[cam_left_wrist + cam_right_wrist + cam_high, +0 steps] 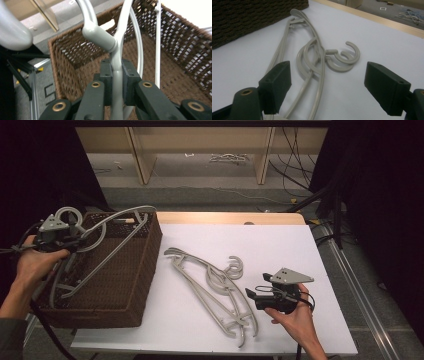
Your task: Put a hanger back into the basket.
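Hanger (107,232) is in the grip of the left gripper (116,82), clamped right at the neck just below the hook, and it hangs slanted over the open top of the woven basket (145,270), its lower bar dipping down inside toward the basket's near end. In the left gripper view the two black pads press on the grey stem from either side, the arms of the hanger fanning out above them against the brown weave. The hook (70,215) curls up just past the basket's far left corner, beside the left hand (35,262) that carries the tool.

Out to the right of the basket, on the white table (300,250), lie the spare hangers (212,287), two of them stacked and tangled, their hooks (343,58) overlapping on the side away from the basket and their long arms running diagonally from near the basket's right wall toward the table's near edge.

Further right again from the basket, past that pile, sits the right gripper (252,296), low over the tabletop in the right hand (295,317). Its jaws stand wide apart, nothing between the pads, pointing back across the loose hangers toward the basket.
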{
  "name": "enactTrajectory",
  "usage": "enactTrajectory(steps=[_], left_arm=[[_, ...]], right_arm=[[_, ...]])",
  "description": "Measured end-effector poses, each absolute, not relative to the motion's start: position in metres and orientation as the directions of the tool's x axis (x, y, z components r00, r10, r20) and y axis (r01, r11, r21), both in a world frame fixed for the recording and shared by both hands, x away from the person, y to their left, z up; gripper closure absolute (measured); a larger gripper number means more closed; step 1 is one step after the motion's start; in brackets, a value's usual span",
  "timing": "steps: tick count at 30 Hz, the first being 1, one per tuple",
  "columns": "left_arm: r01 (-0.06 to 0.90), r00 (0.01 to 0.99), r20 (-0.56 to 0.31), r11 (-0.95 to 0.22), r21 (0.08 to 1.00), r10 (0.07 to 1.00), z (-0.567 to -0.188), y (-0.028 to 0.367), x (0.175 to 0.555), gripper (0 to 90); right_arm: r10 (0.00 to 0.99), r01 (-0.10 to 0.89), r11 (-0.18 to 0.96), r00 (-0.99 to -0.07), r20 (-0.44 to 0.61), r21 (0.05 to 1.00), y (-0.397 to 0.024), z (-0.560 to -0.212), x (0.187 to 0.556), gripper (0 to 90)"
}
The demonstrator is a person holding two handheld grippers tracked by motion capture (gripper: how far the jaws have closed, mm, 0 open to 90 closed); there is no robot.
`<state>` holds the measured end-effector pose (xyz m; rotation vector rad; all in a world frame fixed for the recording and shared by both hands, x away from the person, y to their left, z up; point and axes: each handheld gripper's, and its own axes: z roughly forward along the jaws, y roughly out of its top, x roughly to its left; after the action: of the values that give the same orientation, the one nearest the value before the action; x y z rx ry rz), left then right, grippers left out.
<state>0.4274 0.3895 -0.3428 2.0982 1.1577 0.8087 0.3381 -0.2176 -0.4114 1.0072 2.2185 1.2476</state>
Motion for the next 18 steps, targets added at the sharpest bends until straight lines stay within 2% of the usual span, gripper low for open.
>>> enactTrajectory(steps=[13,18], left_arm=[[0.596,0.384,0.190,-0.400,0.697,0.904,-0.375,0.400,0.433,80.5],[0.613,0.397,0.189,-0.413,0.673,0.898,-0.382,0.396,0.439,80.2]], right_arm=[[0.750,0.403,0.345,-0.661,0.009,0.847,-0.218,-0.413,0.338,23.4],[0.751,0.404,0.345,-0.661,0.009,0.847,-0.218,-0.413,0.339,23.4]])
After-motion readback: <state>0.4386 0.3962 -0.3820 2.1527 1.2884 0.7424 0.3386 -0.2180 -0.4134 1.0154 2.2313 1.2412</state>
